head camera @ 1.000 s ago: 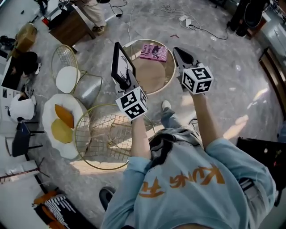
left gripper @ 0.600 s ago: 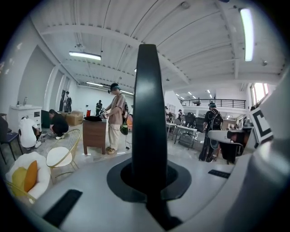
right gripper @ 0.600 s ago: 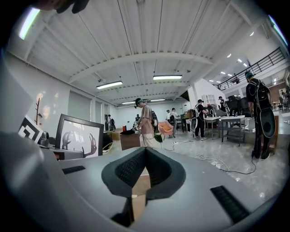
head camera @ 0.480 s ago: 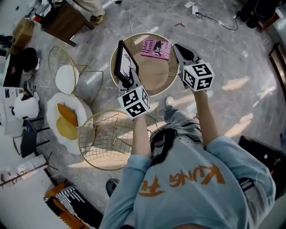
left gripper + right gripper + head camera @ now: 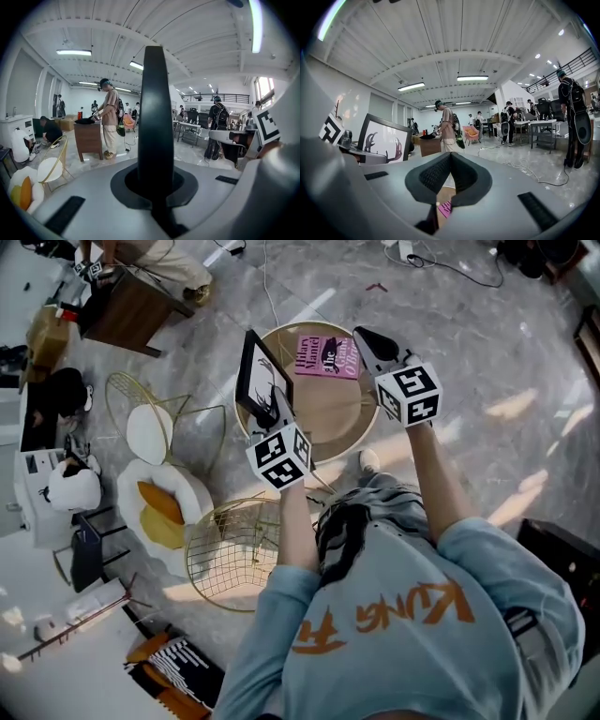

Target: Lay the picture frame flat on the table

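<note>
A black picture frame [image 5: 255,381] with a white antler print stands upright above the left rim of the round wooden table [image 5: 323,413]. My left gripper [image 5: 272,409] is shut on its lower edge. In the left gripper view the frame [image 5: 154,108] shows edge-on as a dark bar rising from between the closed jaws [image 5: 155,187]. My right gripper [image 5: 367,341] hovers over the table's right side, shut with nothing in it [image 5: 450,159]. The right gripper view shows the frame [image 5: 386,139] off to the left.
A pink book [image 5: 326,356] lies at the table's far edge. A gold wire basket table [image 5: 234,545], a white chair with yellow cushions [image 5: 164,507] and a gold wire chair [image 5: 150,427] stand to the left. A person stands at a brown cabinet [image 5: 131,310]. Cables [image 5: 441,263] cross the floor.
Both grippers keep much the same pose, the frame still upright in the left one. The view has shifted, and the table now lies more directly under them.
</note>
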Demonstrator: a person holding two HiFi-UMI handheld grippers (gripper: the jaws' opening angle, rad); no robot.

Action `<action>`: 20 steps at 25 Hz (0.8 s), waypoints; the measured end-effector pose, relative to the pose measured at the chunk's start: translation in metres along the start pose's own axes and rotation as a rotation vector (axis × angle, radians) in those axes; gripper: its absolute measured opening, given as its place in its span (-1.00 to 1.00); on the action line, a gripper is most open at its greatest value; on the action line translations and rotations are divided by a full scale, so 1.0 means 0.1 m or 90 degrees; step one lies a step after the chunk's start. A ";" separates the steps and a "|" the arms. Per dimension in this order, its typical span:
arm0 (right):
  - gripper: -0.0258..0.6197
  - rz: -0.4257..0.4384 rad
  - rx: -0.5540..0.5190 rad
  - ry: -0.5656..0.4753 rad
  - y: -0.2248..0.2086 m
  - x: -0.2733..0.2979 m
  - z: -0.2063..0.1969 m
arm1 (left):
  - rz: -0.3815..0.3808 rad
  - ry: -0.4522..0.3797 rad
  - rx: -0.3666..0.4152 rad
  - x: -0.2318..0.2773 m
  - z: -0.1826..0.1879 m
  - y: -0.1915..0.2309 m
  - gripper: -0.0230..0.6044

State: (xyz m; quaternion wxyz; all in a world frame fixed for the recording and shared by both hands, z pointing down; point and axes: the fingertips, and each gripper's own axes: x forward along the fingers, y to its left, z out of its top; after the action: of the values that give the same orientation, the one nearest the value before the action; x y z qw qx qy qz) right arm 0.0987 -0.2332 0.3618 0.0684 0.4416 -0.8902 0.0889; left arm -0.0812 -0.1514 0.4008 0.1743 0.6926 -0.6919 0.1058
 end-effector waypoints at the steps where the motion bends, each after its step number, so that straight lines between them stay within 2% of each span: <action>1: -0.93 0.004 -0.003 0.003 -0.01 0.04 -0.01 | 0.001 0.003 -0.003 0.02 -0.01 0.00 -0.84; 4: -0.93 0.014 -0.012 0.015 0.04 0.14 -0.04 | 0.008 0.014 -0.008 0.01 -0.05 0.05 -0.84; 9: -0.93 0.046 -0.008 0.046 0.40 0.43 -0.22 | 0.029 0.036 -0.043 -0.01 -0.19 0.39 -0.84; 13: -0.93 0.070 -0.011 0.089 0.70 0.59 -0.49 | 0.040 0.076 -0.072 0.04 -0.46 0.63 -0.84; 20: -0.93 0.079 0.003 0.146 0.85 0.84 -0.86 | 0.047 0.133 -0.105 0.15 -0.86 0.88 -0.84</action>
State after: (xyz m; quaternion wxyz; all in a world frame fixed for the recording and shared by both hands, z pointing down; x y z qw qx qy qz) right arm -0.0159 -0.2286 0.4540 0.1633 0.3727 -0.9018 0.1453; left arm -0.1606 -0.1302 0.4937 0.2975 0.6352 -0.7014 0.1265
